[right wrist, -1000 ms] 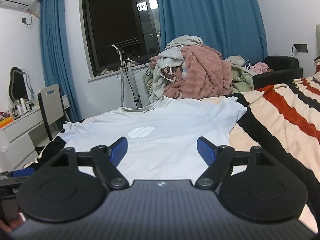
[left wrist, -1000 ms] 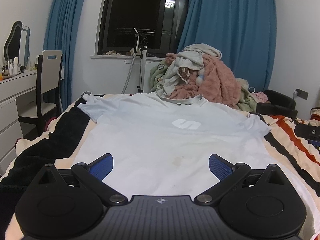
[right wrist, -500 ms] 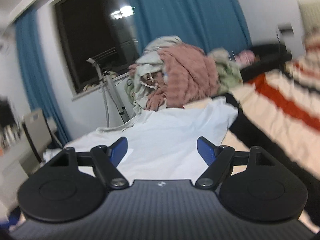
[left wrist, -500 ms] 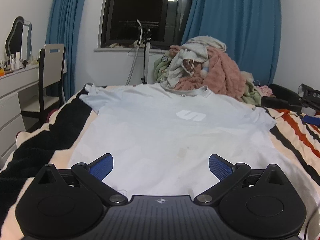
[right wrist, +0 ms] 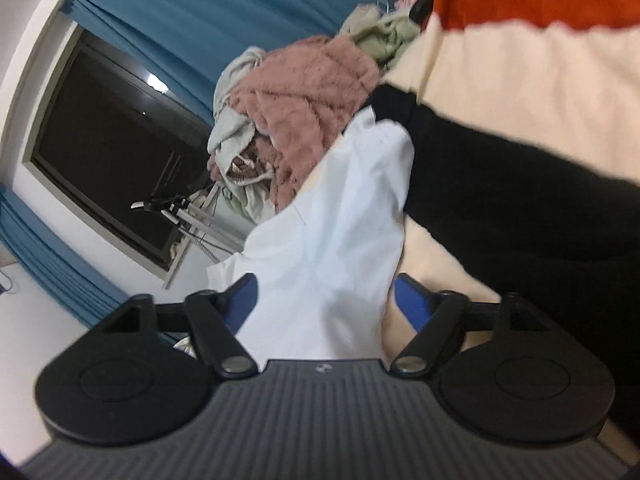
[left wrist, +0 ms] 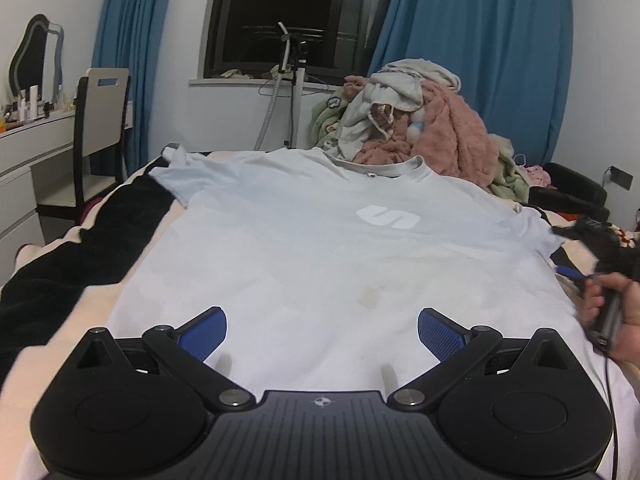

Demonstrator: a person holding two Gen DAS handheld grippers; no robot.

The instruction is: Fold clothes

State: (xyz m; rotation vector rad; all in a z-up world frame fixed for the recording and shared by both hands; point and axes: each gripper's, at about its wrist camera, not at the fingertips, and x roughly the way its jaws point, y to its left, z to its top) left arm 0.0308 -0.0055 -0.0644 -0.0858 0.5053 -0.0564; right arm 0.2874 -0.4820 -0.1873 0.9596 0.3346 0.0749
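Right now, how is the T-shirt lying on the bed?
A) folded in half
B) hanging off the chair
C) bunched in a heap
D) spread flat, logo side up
D: the T-shirt lies spread flat on the bed, both sleeves out, the white logo facing up.

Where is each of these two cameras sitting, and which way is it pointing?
Left wrist: sits on the left gripper, looking level along the white T-shirt toward the window; its open jaws and the person's right hand show.
Right wrist: sits on the right gripper, rolled sideways over the shirt's sleeve; only its open jaws show.
Shared: the T-shirt, laundry pile, striped blanket.
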